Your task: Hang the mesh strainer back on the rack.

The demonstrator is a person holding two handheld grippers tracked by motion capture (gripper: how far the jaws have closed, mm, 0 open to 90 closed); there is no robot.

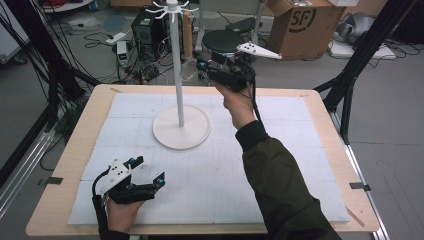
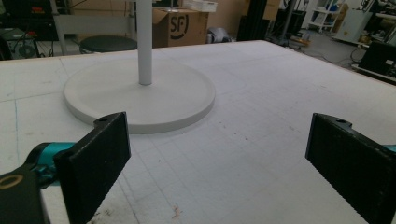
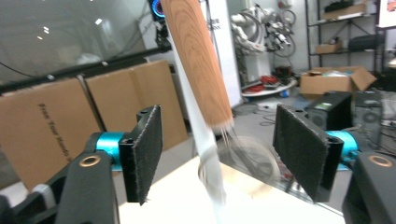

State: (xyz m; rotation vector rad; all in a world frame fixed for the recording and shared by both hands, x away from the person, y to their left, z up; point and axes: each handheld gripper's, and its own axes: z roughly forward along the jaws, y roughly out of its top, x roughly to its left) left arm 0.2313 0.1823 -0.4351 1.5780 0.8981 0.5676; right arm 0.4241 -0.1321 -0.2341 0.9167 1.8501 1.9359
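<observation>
A light wooden counter (image 1: 80,145) carried a white gridded mat (image 1: 210,175) over nearly its whole top. On the mat, toward the far edge, stood a white stand (image 1: 181,125) on its round base.

Matt white stand (image 1: 180,125), grained wooden handle (image 3: 200,60), rough foam mat (image 1: 280,185)

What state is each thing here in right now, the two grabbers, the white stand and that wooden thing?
Left gripper: open, empty, low over the table.
Right gripper: open, raised beside the stand's pole.
Stand: upright on the table.
Wooden handle: hanging between the right gripper's open jaws, not clamped; its wire end is blurred.
</observation>
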